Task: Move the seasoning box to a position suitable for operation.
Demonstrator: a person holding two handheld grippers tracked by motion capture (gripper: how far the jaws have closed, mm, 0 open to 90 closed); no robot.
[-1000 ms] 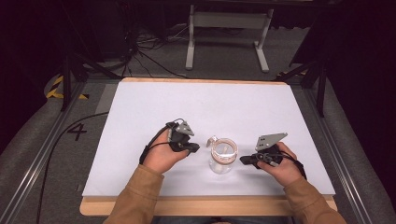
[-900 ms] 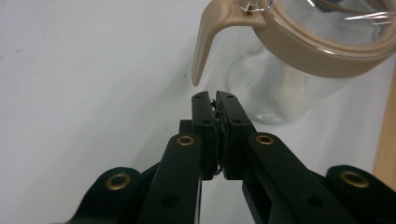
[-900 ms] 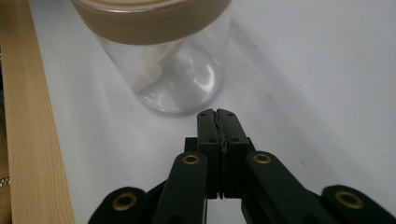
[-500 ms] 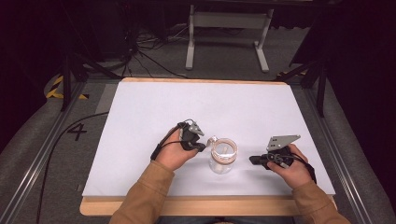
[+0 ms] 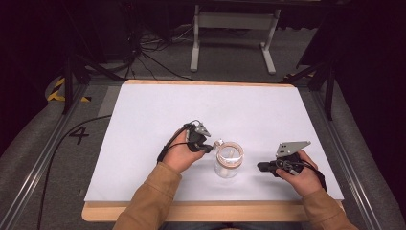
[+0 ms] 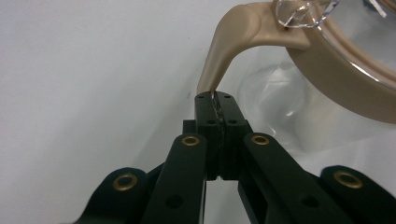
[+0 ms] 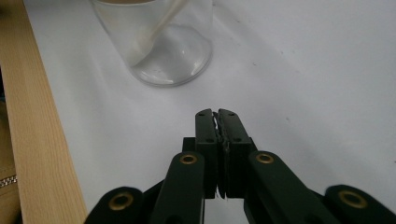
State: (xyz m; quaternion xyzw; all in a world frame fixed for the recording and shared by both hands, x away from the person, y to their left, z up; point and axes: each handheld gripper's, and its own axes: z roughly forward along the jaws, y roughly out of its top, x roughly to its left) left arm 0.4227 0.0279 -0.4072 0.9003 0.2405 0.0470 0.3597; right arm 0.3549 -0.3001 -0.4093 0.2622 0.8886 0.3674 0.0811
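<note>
Glass jar (image 5: 229, 163) standing upright on white table (image 5: 191, 110), near the front edge, between two hand-held grippers. Clear walls, beige lid ring (image 6: 341, 79) round the mouth, with a curved beige tab (image 6: 219, 60) arching out from the ring toward the person's left side.

Left gripper (image 5: 207, 148) just beside the jar, jaws just closed and pressed together on the very tip of that tab, nipping it at their front end. Likely reason for the grip: a thin tab of this kind serves as the handle for lifting or peeling the lid, so pinching its free end gives the most leverage with little force.

Right gripper (image 5: 261, 166) lying low on the table on the jar's other side, near but not touching, jaws pressed together on nothing and aimed at the jar's base. Probably parked there in readiness to steady the glass, since a light jar could tip or slide under a pull on the tab. Pale wooden table edge (image 7: 42, 140) close beside the jar in the right gripper view.
</note>
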